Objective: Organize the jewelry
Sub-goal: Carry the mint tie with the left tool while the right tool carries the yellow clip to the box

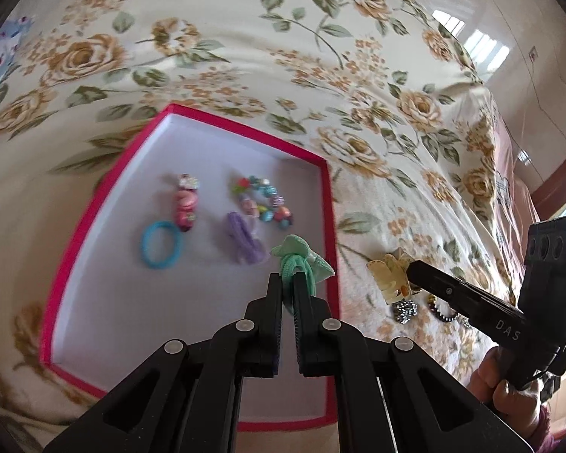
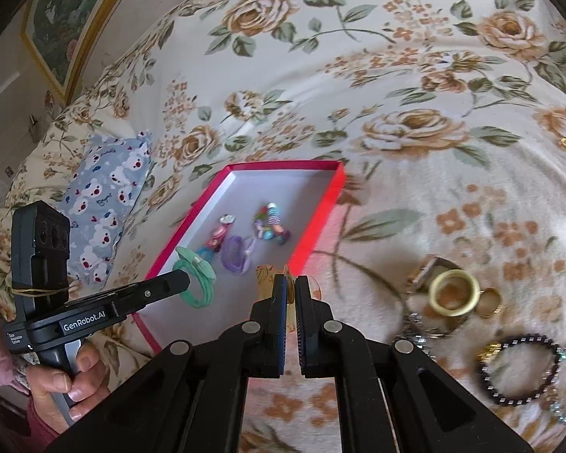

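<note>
My left gripper [image 1: 287, 279] is shut on a mint-green hair tie with a bow [image 1: 302, 255], hanging over the near right part of the red box [image 1: 245, 130]. The box's white floor holds a blue hair tie [image 1: 160, 243], a pink clip [image 1: 186, 204], a purple bow [image 1: 243, 239] and a colourful bead bracelet [image 1: 264, 200]. My right gripper [image 2: 290, 281] is shut on a cream hair claw [image 2: 264, 275], at the box's near right rim [image 2: 322, 222]. Each view shows the other gripper too: the right gripper [image 1: 411, 266] with the claw [image 1: 390, 271], and the left gripper [image 2: 185, 277] with the green tie [image 2: 198, 279].
Everything lies on a floral bedspread [image 2: 396, 75]. Right of the box is a pile of loose jewelry: a yellow bangle [image 2: 454, 292], a gold ring [image 2: 490, 302], a black bead bracelet [image 2: 520, 370]. A blue bear-print pillow [image 2: 102, 196] lies left of the box. A hand [image 2: 75, 377] holds the left gripper.
</note>
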